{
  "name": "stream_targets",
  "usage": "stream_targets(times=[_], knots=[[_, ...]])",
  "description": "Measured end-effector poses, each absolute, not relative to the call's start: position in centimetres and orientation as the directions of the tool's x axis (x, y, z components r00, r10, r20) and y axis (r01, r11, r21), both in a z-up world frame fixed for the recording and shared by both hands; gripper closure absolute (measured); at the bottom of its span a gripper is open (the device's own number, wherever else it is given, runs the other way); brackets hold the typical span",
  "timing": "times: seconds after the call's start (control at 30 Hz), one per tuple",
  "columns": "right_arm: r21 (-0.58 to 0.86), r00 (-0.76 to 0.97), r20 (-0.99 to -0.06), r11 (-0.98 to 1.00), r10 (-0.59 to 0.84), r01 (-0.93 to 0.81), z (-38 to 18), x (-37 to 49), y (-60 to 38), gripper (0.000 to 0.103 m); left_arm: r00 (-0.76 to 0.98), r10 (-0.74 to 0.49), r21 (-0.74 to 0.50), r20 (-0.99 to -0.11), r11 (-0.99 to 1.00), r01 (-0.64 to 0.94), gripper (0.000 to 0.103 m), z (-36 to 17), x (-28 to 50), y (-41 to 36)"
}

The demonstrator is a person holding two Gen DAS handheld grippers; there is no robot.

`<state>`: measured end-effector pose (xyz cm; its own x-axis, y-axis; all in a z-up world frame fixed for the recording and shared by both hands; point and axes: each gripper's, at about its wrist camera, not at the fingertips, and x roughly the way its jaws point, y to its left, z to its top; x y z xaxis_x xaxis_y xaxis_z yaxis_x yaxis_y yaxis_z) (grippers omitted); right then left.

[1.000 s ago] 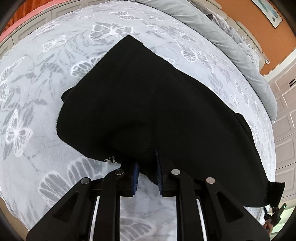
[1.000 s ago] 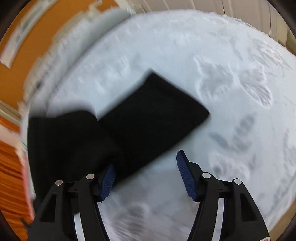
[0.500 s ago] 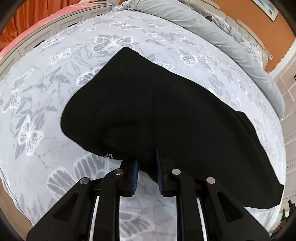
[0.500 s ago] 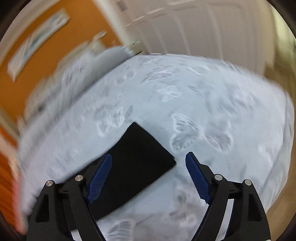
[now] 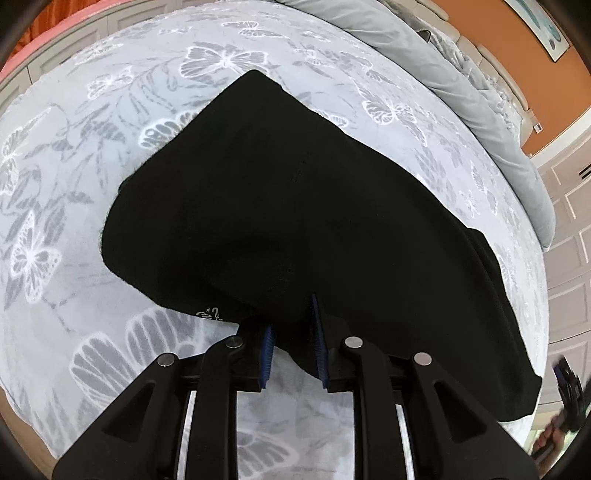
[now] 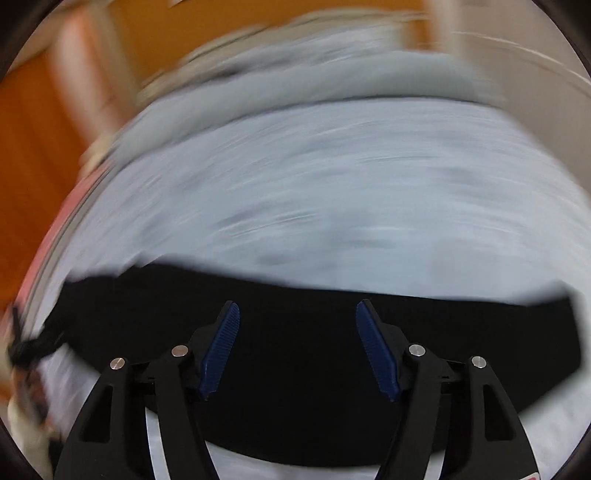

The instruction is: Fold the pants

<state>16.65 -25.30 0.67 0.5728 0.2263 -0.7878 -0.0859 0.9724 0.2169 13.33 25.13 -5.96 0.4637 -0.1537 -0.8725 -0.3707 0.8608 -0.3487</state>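
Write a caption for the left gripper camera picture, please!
Left gripper pinches the black fabric pants on a grey butterfly-print bedspread.

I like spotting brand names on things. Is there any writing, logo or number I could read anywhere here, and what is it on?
No readable text in either view.
Small white embroidered mark on the black pants, by the left gripper: too small to read.
Framed picture on the orange wall: no lettering visible.
Right wrist view: motion-blurred, nothing legible.
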Motion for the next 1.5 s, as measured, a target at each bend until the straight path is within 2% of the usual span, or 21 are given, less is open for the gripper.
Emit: stream_targets(times=[0.17, 0.33, 0.37, 0.4, 0.47, 0.5, 0.63, 0.67, 0.7, 0.73, 0.77, 0.83, 0.87, 0.93, 1.0, 1.07, 1.2, 1.27, 1.37, 1.43, 1.5], knots=[[0.193, 0.444, -0.839, 0.935, 0.315, -0.298, -3.3, 24.2, -10.3, 0.039, 0.463, -0.15, -0.327, -0.873, 0.886, -0.329, 0.085, -6.1, 13.3, 24.9], [0.152, 0.395, -0.879, 0.942, 0.268, -0.301, -7.0, 30.0, -5.5, 0.04, 0.471, -0.106, -0.255, -0.876, 0.93, -0.265, 0.084, -5.7, 13.1, 24.0], [0.148, 0.382, -0.886, 0.941, 0.262, -0.303, -7.4, 30.4, -5.4, 0.05, 0.47, -0.104, -0.249, -0.876, 0.934, -0.257, 0.084, -5.7, 13.1, 23.9], [0.154, 0.374, -0.886, 0.936, 0.273, -0.318, -7.6, 30.2, -5.0, 0.076, 0.471, -0.106, -0.248, -0.876, 0.936, -0.25, 0.084, -5.7, 13.1, 23.9], [0.161, 0.383, -0.879, 0.933, 0.284, -0.323, -7.6, 30.3, -4.6, 0.092, 0.472, -0.124, -0.263, -0.873, 0.935, -0.24, 0.084, -5.6, 13.2, 24.2], [0.142, 0.408, -0.871, 0.935, 0.275, -0.326, -6.9, 30.6, -4.3, 0.095, 0.474, -0.133, -0.273, -0.87, 0.931, -0.241, 0.084, -5.6, 13.2, 24.3], [0.122, 0.478, -0.837, 0.943, 0.266, -0.31, -4.9, 32.4, -3.9, 0.095, 0.484, -0.15, -0.297, -0.862, 0.924, -0.243, 0.084, -5.6, 13.1, 25.0], [0.097, 0.501, -0.83, 0.949, 0.244, -0.301, -5.0, 33.1, -3.8, 0.097, 0.487, -0.148, -0.296, -0.861, 0.924, -0.242, 0.084, -5.5, 13.2, 25.0], [0.037, 0.527, -0.829, 0.959, 0.186, -0.282, -5.8, 34.2, -3.2, 0.103, 0.488, -0.144, -0.292, -0.861, 0.925, -0.242, 0.083, -5.5, 13.1, 25.0], [-0.052, 0.526, -0.846, 0.967, 0.09, -0.25, -7.4, 35.3, -2.9, 0.103, 0.486, -0.134, -0.281, -0.864, 0.928, -0.245, 0.083, -5.5, 13.2, 24.9], [-0.087, 0.446, -0.895, 0.968, 0.028, -0.235, -10.1, 36.6, -3.2, 0.102, 0.482, -0.129, -0.276, -0.866, 0.928, -0.248, 0.083, -5.6, 13.3, 24.8], [-0.015, 0.498, -0.863, 0.98, 0.087, -0.196, -9.0, 36.1, -4.5, 0.103, 0.478, -0.129, -0.279, -0.869, 0.925, -0.257, 0.081, -5.7, 13.5, 24.8], [0.02, 0.517, -0.849, 0.984, 0.11, -0.175, -8.2, 35.7, -4.9, 0.098, 0.478, -0.133, -0.283, -0.868, 0.924, -0.257, 0.08, -5.5, 13.5, 24.7], [0.09, 0.575, -0.795, 0.975, 0.192, -0.202, -5.1, 33.5, -5.2, 0.095, 0.489, -0.135, -0.29, -0.862, 0.922, -0.256, 0.076, -5.0, 13.3, 24.7], [0.071, 0.583, -0.776, 0.951, 0.242, -0.301, -3.2, 30.6, -3.5, 0.095, 0.5, -0.122, -0.28, -0.857, 0.926, -0.253, 0.074, -4.6, 13.1, 24.7], [0.047, 0.547, -0.793, 0.922, 0.268, -0.384, -3.4, 28.4, -1.6, 0.096, 0.5, -0.112, -0.269, -0.859, 0.929, -0.255, 0.073, -4.5, 13.0, 24.5], [-0.059, 0.451, -0.88, 0.909, 0.148, -0.413, -9.0, 27.5, 0.9, 0.096, 0.499, -0.075, -0.235, -0.863, 0.935, -0.266, 0.073, -4.4, 13.0, 23.9], [-0.058, 0.49, -0.857, 0.915, 0.159, -0.399, -8.0, 26.4, 0.8, 0.094, 0.503, -0.048, -0.206, -0.863, 0.942, -0.263, 0.073, -4.2, 12.9, 23.5], [0.017, 0.49, -0.837, 0.907, 0.243, -0.42, -5.9, 24.5, 0.5, 0.094, 0.513, -0.008, -0.16, -0.858, 0.954, -0.254, 0.073, -3.8, 12.8, 22.9], [-0.008, 0.501, -0.83, 0.894, 0.244, -0.449, -4.8, 22.7, 0.9, 0.092, 0.518, 0.008, -0.144, -0.855, 0.957, -0.251, 0.073, -3.7, 12.8, 22.7], [-0.011, 0.499, -0.828, 0.881, 0.257, -0.472, -4.4, 21.0, 1.2, 0.085, 0.519, 0.004, -0.152, -0.855, 0.954, -0.257, 0.073, -3.5, 12.8, 22.9]])
